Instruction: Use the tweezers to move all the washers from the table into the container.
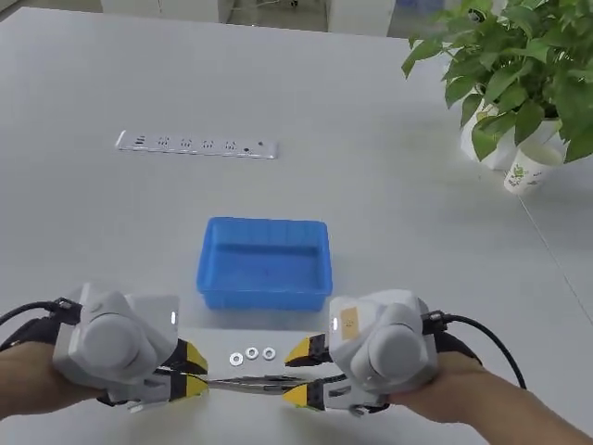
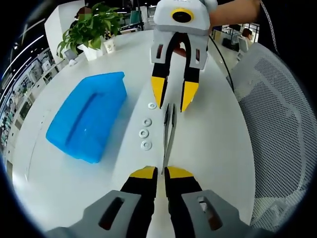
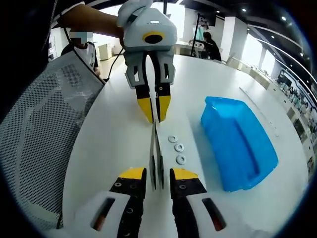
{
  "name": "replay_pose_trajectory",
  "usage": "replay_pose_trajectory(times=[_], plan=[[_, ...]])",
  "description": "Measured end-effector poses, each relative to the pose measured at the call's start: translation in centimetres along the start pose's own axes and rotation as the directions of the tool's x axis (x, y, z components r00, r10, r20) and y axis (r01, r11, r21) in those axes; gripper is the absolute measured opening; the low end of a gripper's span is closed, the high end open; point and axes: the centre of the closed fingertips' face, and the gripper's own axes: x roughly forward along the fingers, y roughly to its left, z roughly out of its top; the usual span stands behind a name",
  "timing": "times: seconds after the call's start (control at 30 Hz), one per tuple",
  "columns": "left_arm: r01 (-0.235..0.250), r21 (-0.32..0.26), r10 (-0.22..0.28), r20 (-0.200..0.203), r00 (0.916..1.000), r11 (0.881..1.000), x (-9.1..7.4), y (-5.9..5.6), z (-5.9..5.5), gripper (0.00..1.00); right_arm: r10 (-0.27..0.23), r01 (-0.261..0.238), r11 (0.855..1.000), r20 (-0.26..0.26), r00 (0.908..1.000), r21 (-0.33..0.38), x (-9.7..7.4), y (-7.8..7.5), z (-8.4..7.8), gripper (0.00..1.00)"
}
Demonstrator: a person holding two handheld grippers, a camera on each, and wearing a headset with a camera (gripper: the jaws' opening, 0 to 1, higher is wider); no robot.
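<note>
- Steel tweezers [image 2: 168,134], one end clamped in the closed left gripper [image 2: 161,172]; head view blurs that contact.
- Gripper views show right gripper [image 3: 157,174] open astride the other end.

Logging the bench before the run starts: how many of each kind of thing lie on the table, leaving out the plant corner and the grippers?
washers: 4
tweezers: 1
blue container: 1
power strip: 1
Total: 7
</note>
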Motion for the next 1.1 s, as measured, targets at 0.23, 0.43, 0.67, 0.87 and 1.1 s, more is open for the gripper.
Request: replay_pose_trajectory(times=[0.23, 0.43, 0.67, 0.87, 1.1], plan=[[0.012, 0.027, -0.012, -0.006, 0.9999, 1.000, 0.1, -0.2, -0.2, 0.06, 0.006, -0.006, 1.000, -0.021, 0.9998, 0.005, 0.6, 0.1, -0.2, 0.19], [0.021, 0.043, -0.021, -0.006, 0.9998, 0.999, 0.0, -0.4, -0.1, 0.06, 0.001, -0.001, 1.000, -0.040, 0.9992, 0.000, 0.7, 0.0, -0.6, 0.15], [0.028, 0.059, -0.028, -0.009, 0.9996, 0.998, -0.8, -0.7, 0.6, 0.05, 0.007, -0.008, 1.000, -0.047, 0.9989, -0.014, 0.9, 0.1, -0.8, 0.13], [0.033, 0.080, -0.033, -0.003, 0.9994, 0.996, -1.7, -0.8, 1.6, 0.05, 0.009, -0.010, 1.000, -0.049, 0.9987, -0.013, 0.8, 0.3, -0.8, 0.12], [0.031, 0.113, -0.031, -0.001, 0.9995, 0.993, -2.9, -0.7, 3.3, 0.05, 0.004, -0.005, 1.000, -0.048, 0.9989, -0.016, 0.7, 0.2, -0.6, 0.12]])
